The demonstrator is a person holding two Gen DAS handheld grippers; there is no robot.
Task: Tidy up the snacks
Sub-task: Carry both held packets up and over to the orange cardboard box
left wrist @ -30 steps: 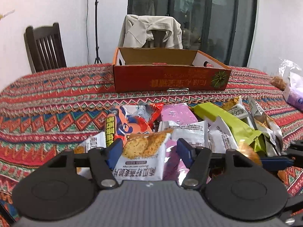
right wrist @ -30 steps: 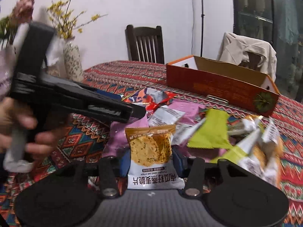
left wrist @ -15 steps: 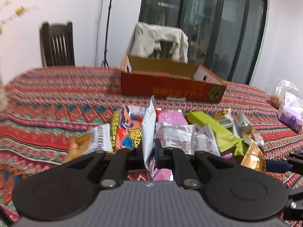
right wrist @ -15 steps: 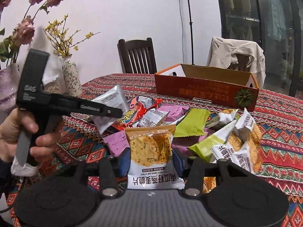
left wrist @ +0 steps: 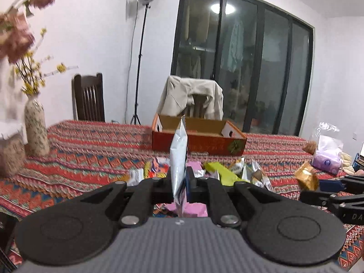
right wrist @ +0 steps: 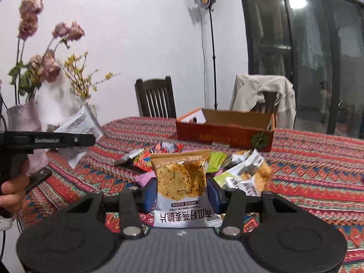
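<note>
My left gripper (left wrist: 179,183) is shut on a white and silver snack packet (left wrist: 178,159), held edge-on and lifted above the table. In the right wrist view that same packet (right wrist: 78,125) sticks out of the left gripper (right wrist: 91,140) at the left. My right gripper (right wrist: 180,193) is shut on a cracker packet (right wrist: 182,182) with a gold top and white base, raised over the pile. A heap of mixed snack packets (right wrist: 229,170) lies on the patterned tablecloth. An open red cardboard box (right wrist: 224,134) stands behind the heap; the same box (left wrist: 198,140) faces the left gripper.
Vases with dried flowers (right wrist: 25,122) stand at the table's left side. A tissue pack and a plastic bag (left wrist: 327,154) sit at the right edge. A dark wooden chair (right wrist: 155,97), a chair draped with a beige jacket (right wrist: 264,95) and a light stand (right wrist: 212,52) are behind the table.
The left gripper has shut on the white packet and lifted it off the pile. Both grippers have risen and pulled back from the table, the right one still carrying its cracker packet.
</note>
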